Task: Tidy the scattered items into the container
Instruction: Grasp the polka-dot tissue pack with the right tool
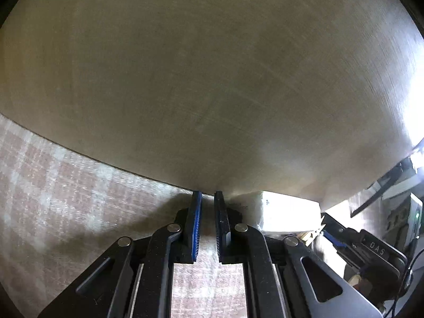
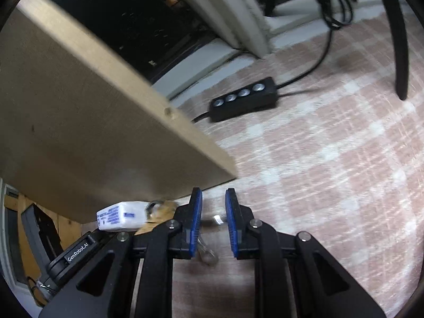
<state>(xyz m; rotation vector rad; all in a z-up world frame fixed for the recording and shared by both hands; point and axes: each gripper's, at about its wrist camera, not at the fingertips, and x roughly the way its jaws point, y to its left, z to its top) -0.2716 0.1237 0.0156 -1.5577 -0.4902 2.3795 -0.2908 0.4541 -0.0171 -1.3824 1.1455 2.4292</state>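
My left gripper (image 1: 208, 198) is shut just above the checked carpet, tips against the foot of a large pale wooden panel (image 1: 212, 79); I see nothing between its pads. To its right, a white packet (image 1: 286, 212) lies beside a small wooden peg (image 1: 312, 235). The right gripper (image 2: 213, 198) is narrowly closed on a small thin metal item (image 2: 217, 218), and a clear ring (image 2: 209, 257) hangs under the left finger. The white packet with blue print (image 2: 119, 216) lies to its left at the wooden panel (image 2: 79, 119). Each gripper shows at the edge of the other's view.
A black power strip (image 2: 243, 99) with its cable lies on the pink checked carpet (image 2: 331, 172) further out. A dark chair leg (image 2: 400, 53) stands at the far right. Cables run along the pale skirting (image 2: 238, 26). Equipment and wires sit at the right edge (image 1: 413, 217).
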